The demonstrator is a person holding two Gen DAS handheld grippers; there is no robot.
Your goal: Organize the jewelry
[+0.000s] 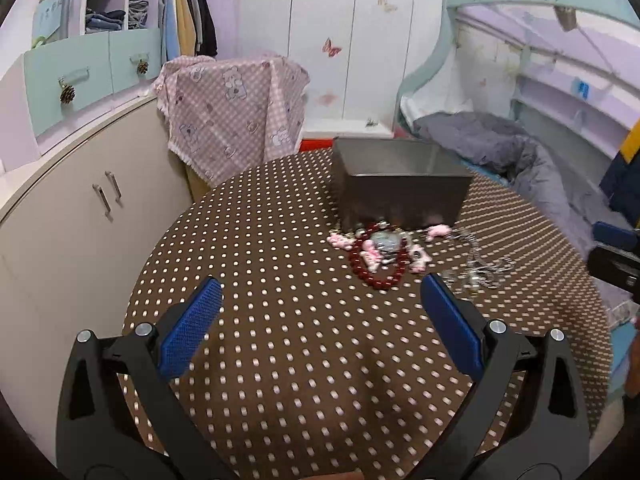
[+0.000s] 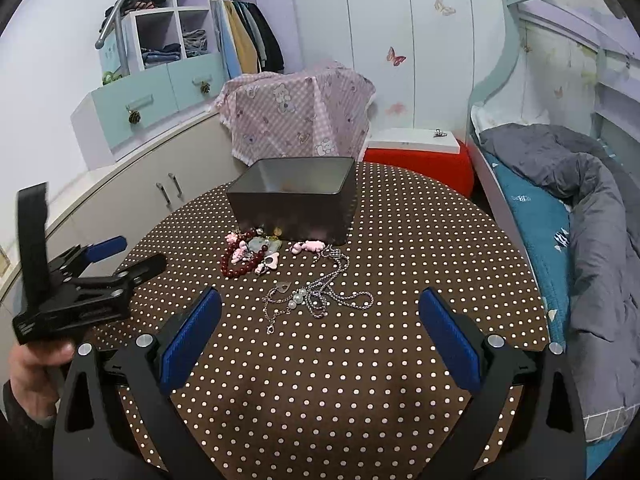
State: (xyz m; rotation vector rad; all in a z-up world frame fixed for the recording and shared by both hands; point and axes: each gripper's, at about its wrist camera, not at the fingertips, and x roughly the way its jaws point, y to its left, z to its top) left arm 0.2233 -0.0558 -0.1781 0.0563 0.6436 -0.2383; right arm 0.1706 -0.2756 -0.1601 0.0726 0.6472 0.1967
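Grey box (image 2: 296, 210) interior mostly hidden, seemingly empty.

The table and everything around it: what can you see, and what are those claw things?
Table: one, brown with white dots.
Box: one, dark grey, open, far side of table.
Bead bracelet: one, dark red, in front of box.
Pink charms: several, by the bracelet.
Silver chains: a tangled heap, nearest the right claw.
Checked cloth: one, pink, draped behind table.
Bed: one, grey duvet, right.
Left claw: black, blue pads, open.
Right claw: same, open.
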